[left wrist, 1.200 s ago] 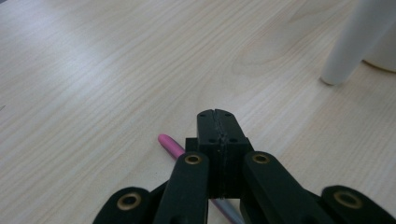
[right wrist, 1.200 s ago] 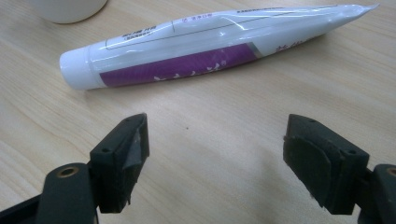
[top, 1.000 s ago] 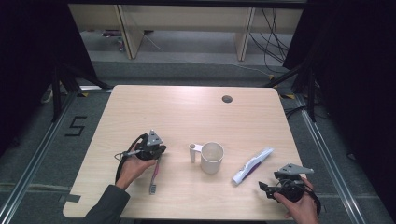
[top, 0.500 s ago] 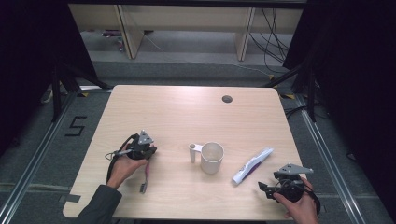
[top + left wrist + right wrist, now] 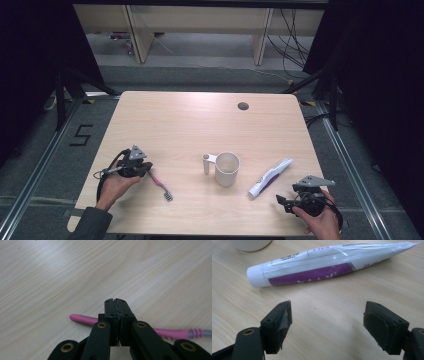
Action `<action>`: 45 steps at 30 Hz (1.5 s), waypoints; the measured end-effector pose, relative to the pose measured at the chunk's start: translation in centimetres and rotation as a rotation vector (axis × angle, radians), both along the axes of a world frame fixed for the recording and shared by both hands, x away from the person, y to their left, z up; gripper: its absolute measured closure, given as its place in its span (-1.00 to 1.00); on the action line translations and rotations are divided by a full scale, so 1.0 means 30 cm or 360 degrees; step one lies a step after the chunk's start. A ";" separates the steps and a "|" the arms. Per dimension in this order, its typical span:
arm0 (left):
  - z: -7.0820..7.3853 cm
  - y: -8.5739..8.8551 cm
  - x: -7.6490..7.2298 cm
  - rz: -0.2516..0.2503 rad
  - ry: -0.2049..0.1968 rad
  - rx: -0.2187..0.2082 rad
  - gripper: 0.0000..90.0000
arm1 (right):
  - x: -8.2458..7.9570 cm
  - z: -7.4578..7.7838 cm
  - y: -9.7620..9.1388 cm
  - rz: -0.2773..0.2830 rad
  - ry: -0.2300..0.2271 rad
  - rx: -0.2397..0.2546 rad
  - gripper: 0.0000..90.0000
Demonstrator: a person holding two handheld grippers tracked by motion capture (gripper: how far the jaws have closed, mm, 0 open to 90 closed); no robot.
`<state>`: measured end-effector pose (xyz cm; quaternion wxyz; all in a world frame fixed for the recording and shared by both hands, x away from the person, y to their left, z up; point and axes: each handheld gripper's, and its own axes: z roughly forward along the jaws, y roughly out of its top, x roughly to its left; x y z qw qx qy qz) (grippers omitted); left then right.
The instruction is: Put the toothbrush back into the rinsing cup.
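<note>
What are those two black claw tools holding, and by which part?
The left gripper is shut above the pink toothbrush; whether it pinches it cannot be told. The right gripper is open, empty.

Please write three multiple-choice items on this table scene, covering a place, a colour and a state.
1. Where does the toothpaste tube lie?
A. left of the mug
B. right of the mug
C. inside the mug

2. What colour is the toothbrush handle?
A. pink
B. green
C. yellow

3. How do the right gripper jaws stand?
A. shut on the tube
B. shut on nothing
C. open

Answers: 1 B, in the high view the tube lies right of the mug. 2 A, the left gripper view shows a pink handle. 3 C, the right gripper view shows bare table between the jaws.
</note>
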<state>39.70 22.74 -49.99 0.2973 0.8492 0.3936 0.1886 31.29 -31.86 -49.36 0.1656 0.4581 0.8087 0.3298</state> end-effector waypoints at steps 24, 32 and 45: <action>-0.004 0.025 -0.210 -0.0086 0.0079 -0.0001 0.91 | -0.003 0.005 0.005 0.0003 0.0033 0.0022 -0.47; 0.021 0.032 -0.246 -0.0113 0.0117 0.0049 0.83 | -0.003 0.001 0.005 0.0014 0.0020 0.0005 -0.47; 0.096 -0.028 -0.211 -0.0237 0.0304 0.0264 0.36 | -0.007 0.005 0.006 -0.0002 0.0050 0.0006 -0.47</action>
